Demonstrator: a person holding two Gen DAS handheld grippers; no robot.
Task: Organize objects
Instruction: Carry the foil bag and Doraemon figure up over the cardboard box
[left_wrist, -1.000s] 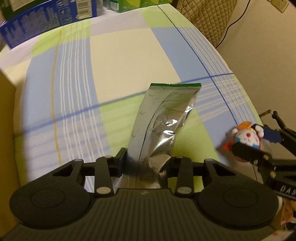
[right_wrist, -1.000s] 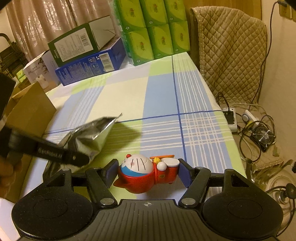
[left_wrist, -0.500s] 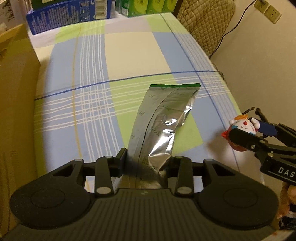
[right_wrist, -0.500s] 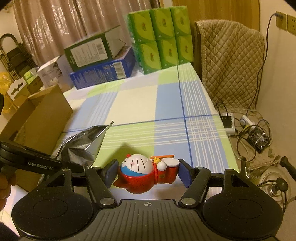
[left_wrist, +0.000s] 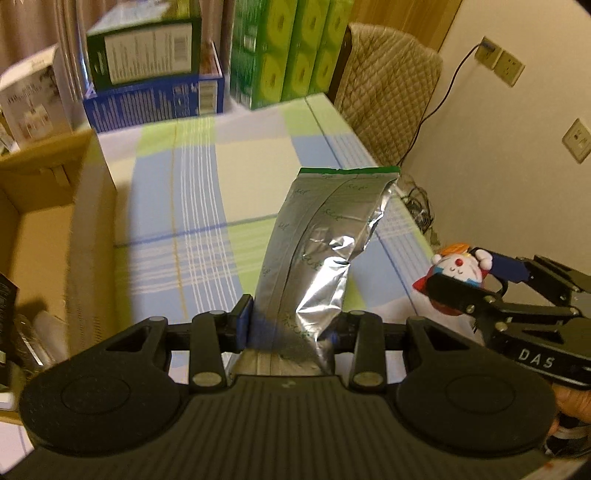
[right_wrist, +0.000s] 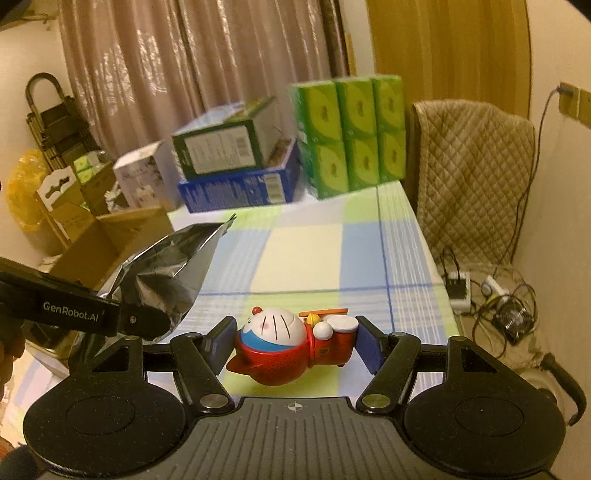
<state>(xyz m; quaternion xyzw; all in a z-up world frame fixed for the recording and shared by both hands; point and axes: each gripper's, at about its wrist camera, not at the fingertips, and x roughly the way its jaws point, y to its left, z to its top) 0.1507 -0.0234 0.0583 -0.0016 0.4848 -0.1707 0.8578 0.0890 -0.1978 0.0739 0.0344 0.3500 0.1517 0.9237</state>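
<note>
Your left claw (left_wrist: 291, 325) grips the lower end of a silver foil pouch (left_wrist: 325, 240), its pads pressed narrow against the crinkled foil. The pouch stands up from the claw, green-edged top away from you, clear above the tabletop (left_wrist: 177, 221).

Your right claw (right_wrist: 295, 339) holds a red and white toy figure (right_wrist: 291, 343) sideways between its blue pads, set fairly wide to take the toy's body; the round white face points to the left pad, the white arm to the right pad. From the left wrist view, that toy (left_wrist: 456, 271) sits to the right of the pouch, past the tabletop's right edge.

Left of the pouch, just beside the tabletop, stands an open cardboard box (left_wrist: 48, 206). Beyond the pouch the checked cloth runs to the tabletop's far end, where a blue carton (right_wrist: 240, 188) lies with a dark green carton (right_wrist: 221, 147) on top, and a stack of bright green packs (right_wrist: 351, 136) stands to their right. Right of those packs, a quilted chair cover (right_wrist: 472, 177) hangs beside the tabletop, with a curtain (right_wrist: 203, 66) behind everything.
</note>
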